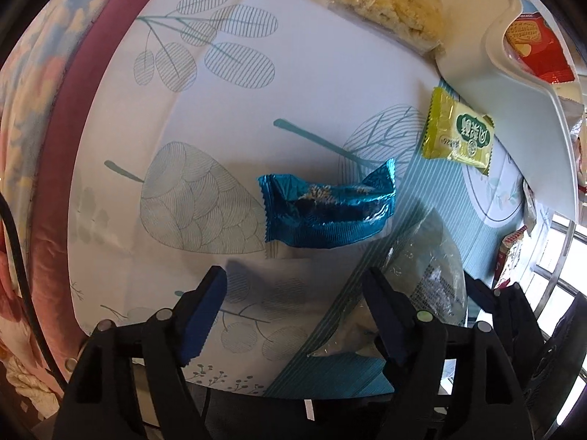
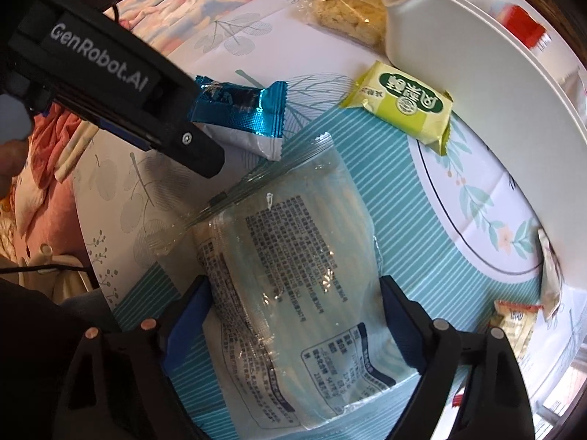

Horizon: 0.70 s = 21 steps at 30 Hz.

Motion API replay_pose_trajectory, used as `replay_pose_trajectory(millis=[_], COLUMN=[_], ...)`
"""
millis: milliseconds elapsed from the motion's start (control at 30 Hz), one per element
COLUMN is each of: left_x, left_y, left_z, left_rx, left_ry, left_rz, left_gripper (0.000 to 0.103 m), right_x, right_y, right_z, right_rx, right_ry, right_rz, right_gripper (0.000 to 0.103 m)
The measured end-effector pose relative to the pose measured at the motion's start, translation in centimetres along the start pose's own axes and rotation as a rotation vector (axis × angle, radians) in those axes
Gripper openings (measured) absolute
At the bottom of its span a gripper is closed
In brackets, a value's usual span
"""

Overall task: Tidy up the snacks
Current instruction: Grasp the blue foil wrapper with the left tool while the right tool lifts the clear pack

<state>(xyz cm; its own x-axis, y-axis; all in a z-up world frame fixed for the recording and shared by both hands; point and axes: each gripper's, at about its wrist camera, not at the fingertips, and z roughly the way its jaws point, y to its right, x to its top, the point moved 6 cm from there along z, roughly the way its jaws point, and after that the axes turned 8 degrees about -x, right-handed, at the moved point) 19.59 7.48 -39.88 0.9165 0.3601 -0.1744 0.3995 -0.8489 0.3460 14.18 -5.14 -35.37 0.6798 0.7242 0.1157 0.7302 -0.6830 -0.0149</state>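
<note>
Right gripper [image 2: 293, 326] fingers stood spread, straddling the clear packet [image 2: 293, 293], its long axis running ahead between them. Left gripper [image 1: 293, 315] fingers, also spread and empty, faced the blue packet [image 1: 326, 209] just beyond, crosswise on the bench [image 1: 293, 73].

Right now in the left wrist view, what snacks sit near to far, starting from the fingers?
Clear packet → blue wrapper → green packet → pale crumbly bar at the far edge of the table.
</note>
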Motion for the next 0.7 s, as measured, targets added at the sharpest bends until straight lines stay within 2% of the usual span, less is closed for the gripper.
replay_pose_trajectory(millis=[67,200,433,633,700], left_x=[0.4,1.7,4.0,4.3,4.4], left_y=[0.5,0.5,0.4,1.7,2.4], left_z=[-0.6,-1.0,-1.5,-0.9,-0.5], left_rx=[0.005,0.003,0.032,0.025,0.016], left_ry=[0.011,0.033,0.055,0.054,0.053], left_rz=[-0.004,-0.039,-0.048,-0.039,-0.035], left_gripper=[0.082,0.082,0.082,0.073,0.066], right_x=[-0.2,-0.8,-1.4,-2.1,-2.2], right_y=[0.8,2.4,4.5,5.8,6.1], right_z=[-0.3,-0.5,-0.9,-2.2,-2.4], right_rx=[0.027,0.039,0.033,0.047,0.051], right_ry=[0.004,0.002,0.008,0.012,0.016], right_rz=[0.053,0.124,0.21,0.286,0.306], right_gripper=[0.082,0.075,0.072,0.072,0.072])
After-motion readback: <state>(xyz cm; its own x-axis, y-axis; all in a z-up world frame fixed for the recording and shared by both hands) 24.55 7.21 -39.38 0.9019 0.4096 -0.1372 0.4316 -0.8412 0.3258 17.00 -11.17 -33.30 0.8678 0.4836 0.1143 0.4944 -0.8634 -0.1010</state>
